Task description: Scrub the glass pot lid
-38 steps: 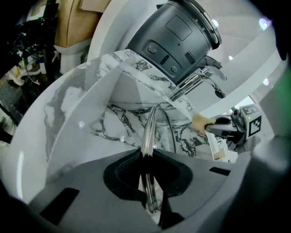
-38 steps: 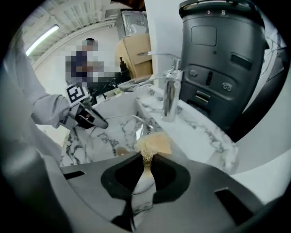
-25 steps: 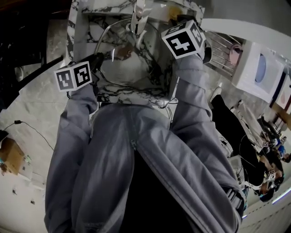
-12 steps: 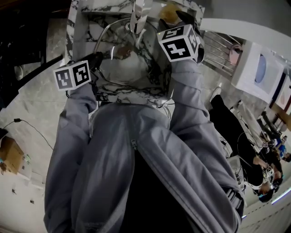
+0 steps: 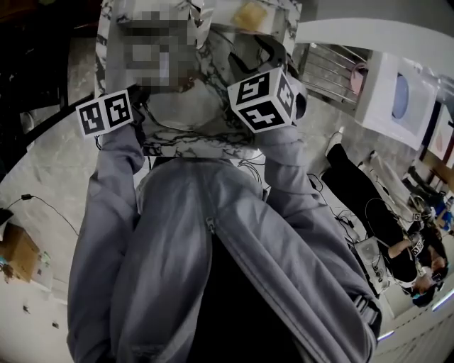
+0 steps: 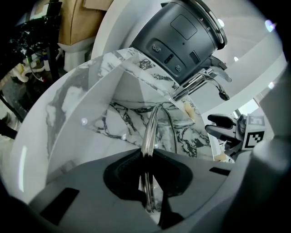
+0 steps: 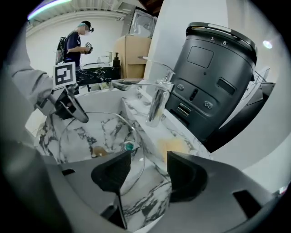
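Observation:
The glass pot lid (image 7: pixel 102 132) stands tilted in the marble sink (image 7: pixel 50 136), its brownish knob (image 7: pixel 97 151) near the middle. My left gripper (image 6: pixel 148 179) is shut on the lid's metal rim (image 6: pixel 149 132), which runs edge-on between the pads. In the right gripper view that left gripper (image 7: pixel 68 107) shows at the lid's far left edge. My right gripper (image 7: pixel 146 170) is open with nothing between its jaws and hovers over the sink's right edge. A yellow sponge (image 7: pixel 175 146) lies on the counter ledge just beyond it. In the head view the sponge (image 5: pixel 250 15) is behind the sink.
A chrome faucet (image 7: pixel 159 102) rises at the sink's back edge. A large dark round appliance (image 7: pixel 218 77) stands on the counter right behind it. A dish rack (image 5: pixel 326 67) is to the right. People (image 7: pixel 75 43) stand in the background.
My right gripper has opened and drawn back from the counter toward me, and the yellow sponge now lies bare on the ledge. The left gripper still holds the lid.

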`<state>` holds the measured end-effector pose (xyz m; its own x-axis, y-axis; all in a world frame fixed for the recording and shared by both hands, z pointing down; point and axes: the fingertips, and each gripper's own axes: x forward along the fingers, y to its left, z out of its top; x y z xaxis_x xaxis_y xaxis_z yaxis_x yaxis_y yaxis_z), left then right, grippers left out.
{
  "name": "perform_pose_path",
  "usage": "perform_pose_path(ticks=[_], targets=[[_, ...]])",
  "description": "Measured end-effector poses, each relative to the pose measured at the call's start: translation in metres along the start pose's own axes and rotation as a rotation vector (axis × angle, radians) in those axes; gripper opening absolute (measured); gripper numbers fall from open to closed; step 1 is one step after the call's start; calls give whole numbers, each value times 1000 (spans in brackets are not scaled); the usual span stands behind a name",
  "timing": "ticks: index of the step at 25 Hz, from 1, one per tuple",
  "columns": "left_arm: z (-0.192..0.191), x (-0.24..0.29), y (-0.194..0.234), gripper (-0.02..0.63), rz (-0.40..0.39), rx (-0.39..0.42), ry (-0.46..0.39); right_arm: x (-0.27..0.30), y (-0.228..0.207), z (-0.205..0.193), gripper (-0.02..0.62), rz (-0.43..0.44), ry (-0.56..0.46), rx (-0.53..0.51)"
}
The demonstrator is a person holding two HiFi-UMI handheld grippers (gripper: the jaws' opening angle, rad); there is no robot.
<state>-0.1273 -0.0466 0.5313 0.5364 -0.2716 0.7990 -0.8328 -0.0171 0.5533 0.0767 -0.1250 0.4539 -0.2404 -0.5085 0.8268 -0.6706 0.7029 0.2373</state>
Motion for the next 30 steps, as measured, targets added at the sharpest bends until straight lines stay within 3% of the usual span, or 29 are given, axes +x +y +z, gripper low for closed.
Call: perform_pose_path(ticks=[6,15,26,30], targets=[[-2,-2,-1,52,-4,-5,16,-6,40,-18,232,92,20,-27],[-1,0,-2,52,-52,10,21,6,115,-48,232,318,57,-47],[-1,-1,0,52,-10,54,14,27,156,-74,232,418,87,-78],[2,0,1,52,-17,65,11,33,191,-99,232,579,205,-203]])
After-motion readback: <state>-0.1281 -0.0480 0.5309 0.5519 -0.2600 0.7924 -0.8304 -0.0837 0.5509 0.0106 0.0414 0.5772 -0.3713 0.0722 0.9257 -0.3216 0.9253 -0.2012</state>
